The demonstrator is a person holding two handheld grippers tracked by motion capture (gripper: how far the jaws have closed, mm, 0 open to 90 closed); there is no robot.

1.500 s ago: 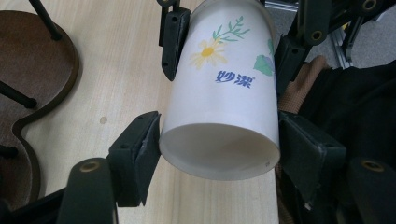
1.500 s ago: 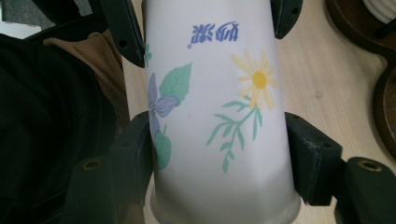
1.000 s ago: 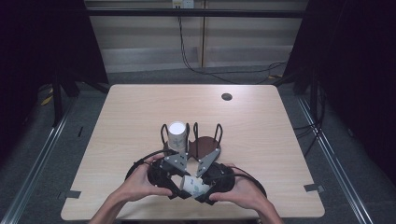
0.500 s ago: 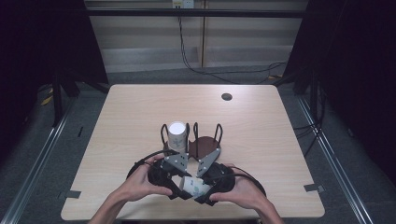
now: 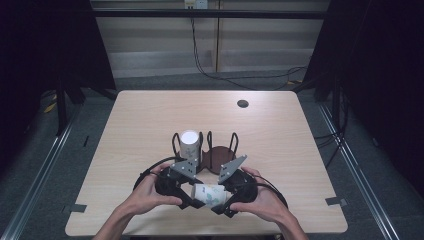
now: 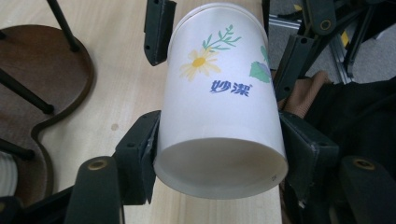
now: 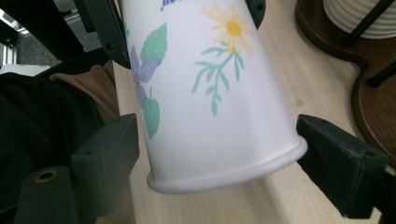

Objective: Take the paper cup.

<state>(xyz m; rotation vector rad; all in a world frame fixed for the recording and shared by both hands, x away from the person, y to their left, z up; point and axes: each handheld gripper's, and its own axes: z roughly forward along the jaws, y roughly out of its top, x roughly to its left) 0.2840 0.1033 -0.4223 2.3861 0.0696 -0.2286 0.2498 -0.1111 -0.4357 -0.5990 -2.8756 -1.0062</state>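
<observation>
Here, close to the near edge of the table (image 5: 150, 115), a paper cup (image 5: 209, 194) with flowers on it lies on its side between two grippers. The left gripper (image 6: 217, 154) squeezes the cup's bottom end, with a black pad pressing on each side. The right gripper (image 7: 219, 154) is at the rim end. Its jaws have just been opening, and there is a small gap beside the rim on one side, so it has let go, though the cup is between its jaws. A person's hands hold both grippers. Just behind them stands a brown wooden rack (image 5: 216, 155) with black wire loops. A stack of white cups (image 5: 189, 144) sits in its left half. Far back, near the far edge, is a small dark hole (image 5: 243, 103).
</observation>
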